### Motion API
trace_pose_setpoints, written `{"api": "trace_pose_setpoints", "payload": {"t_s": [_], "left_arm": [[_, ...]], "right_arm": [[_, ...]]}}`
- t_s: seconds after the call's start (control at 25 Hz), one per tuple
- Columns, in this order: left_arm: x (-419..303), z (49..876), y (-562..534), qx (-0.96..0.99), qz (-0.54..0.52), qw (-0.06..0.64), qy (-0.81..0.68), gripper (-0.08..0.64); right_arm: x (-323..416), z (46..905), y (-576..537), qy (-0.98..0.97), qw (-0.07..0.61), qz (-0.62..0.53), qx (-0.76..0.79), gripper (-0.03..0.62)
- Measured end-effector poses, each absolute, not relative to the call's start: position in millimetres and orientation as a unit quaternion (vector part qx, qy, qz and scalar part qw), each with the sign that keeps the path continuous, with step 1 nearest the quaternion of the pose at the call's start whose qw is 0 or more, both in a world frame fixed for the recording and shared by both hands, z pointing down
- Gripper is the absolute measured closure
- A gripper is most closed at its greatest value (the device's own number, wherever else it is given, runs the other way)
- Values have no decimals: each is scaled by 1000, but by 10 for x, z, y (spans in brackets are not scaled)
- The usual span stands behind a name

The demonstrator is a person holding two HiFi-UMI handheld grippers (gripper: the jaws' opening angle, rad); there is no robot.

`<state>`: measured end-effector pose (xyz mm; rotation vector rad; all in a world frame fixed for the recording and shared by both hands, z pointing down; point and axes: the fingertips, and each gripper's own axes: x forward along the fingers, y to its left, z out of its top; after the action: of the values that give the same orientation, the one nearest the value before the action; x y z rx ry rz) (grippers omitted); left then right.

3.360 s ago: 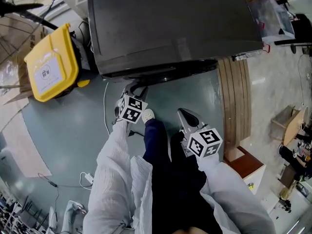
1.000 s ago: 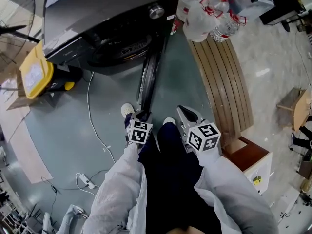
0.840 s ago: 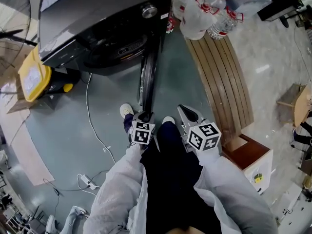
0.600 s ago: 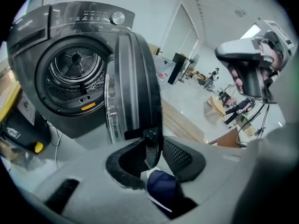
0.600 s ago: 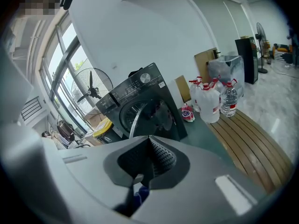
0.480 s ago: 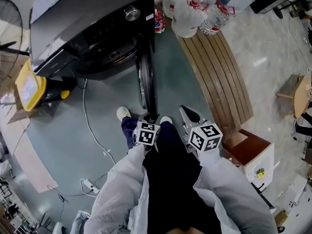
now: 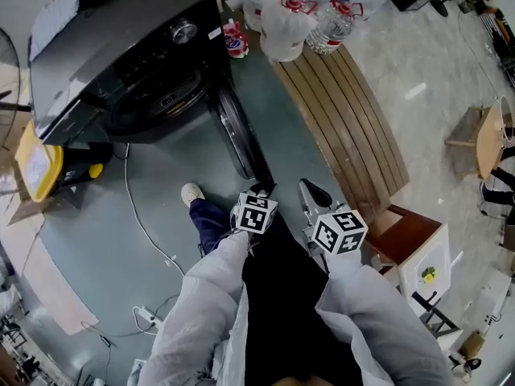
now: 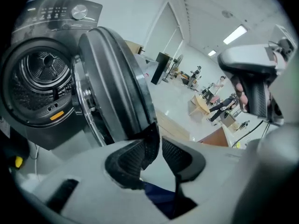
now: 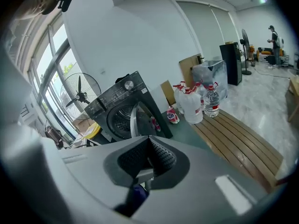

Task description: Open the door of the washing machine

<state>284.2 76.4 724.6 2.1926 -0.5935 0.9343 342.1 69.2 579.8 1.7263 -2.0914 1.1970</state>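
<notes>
The dark washing machine (image 7: 105, 47) stands at the upper left with its round door (image 7: 237, 135) swung wide out, edge-on in the head view. My left gripper (image 7: 261, 191) is at the door's free edge. In the left gripper view the door (image 8: 112, 73) fills the space ahead beside the drum (image 8: 39, 80). The left gripper's (image 8: 160, 141) jaws stand slightly apart; the door's rim meets the tip of the left finger (image 8: 140, 155), and only floor shows in the gap. My right gripper (image 7: 310, 190) hangs beside it, shut and empty, with the machine (image 9: 119, 101) far ahead.
Water bottles (image 7: 286, 14) sit at the far end of a slatted wooden bench (image 7: 346, 127) right of the door. A yellow bin (image 7: 36, 163) and a cable (image 7: 133, 207) lie left of the machine. A low cabinet (image 7: 418, 256) stands at the right. The person's shoe (image 7: 191, 193) is near the door.
The door was shut at first and has since swung out, its free edge moving right with my left gripper. Both grippers have drawn back from the machine.
</notes>
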Motion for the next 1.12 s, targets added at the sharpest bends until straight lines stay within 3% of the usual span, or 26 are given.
{"api": "trace_pose_setpoints", "payload": {"t_s": [0.24,0.52,0.8,1.12], "left_arm": [[3222,7026,1077,867,356,315,-148,376],[2972,6510,1136,873,320,328,-168,376],[2223,5741,712,868,243,339,-269,379],[1172,4722,196,861,173,279,-389,402]], "right_arm": [[3681,5725,846,-688,77,400,601,583],[3693,5526,913,-696,68,396,595,584],[3392,5066,664,-729,55,373,571,583],[2859,4373,212,-783,50,326,528,584]]}}
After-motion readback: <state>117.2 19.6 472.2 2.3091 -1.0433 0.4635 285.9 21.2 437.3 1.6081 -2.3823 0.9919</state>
